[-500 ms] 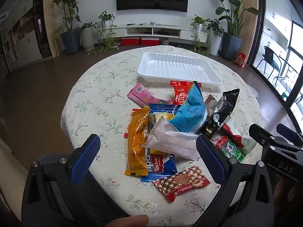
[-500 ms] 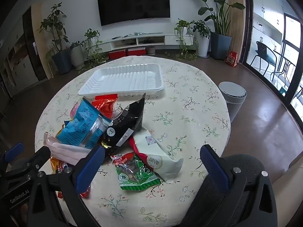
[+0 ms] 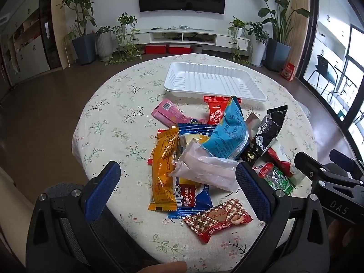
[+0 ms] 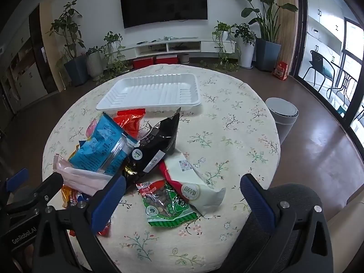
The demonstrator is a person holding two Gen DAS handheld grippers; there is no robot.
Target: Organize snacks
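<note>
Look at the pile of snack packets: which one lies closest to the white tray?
The red packet: its top edge reaches the white tray rim, unlike the pink packet and black packet, which lie farther back.

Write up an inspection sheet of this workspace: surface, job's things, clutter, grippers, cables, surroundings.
Surface: round table under a floral cloth.
Job's things: empty white tray at the far side; snack packets heaped in front of it, among them an orange packet, a blue bag, a black packet and a green packet.
Clutter: nothing seen.
Grippers: left gripper and right gripper both open, hovering over the pile, holding nothing.
Cables: nothing seen.
Surroundings: wall television, potted plants, grey bin beside the table.
</note>
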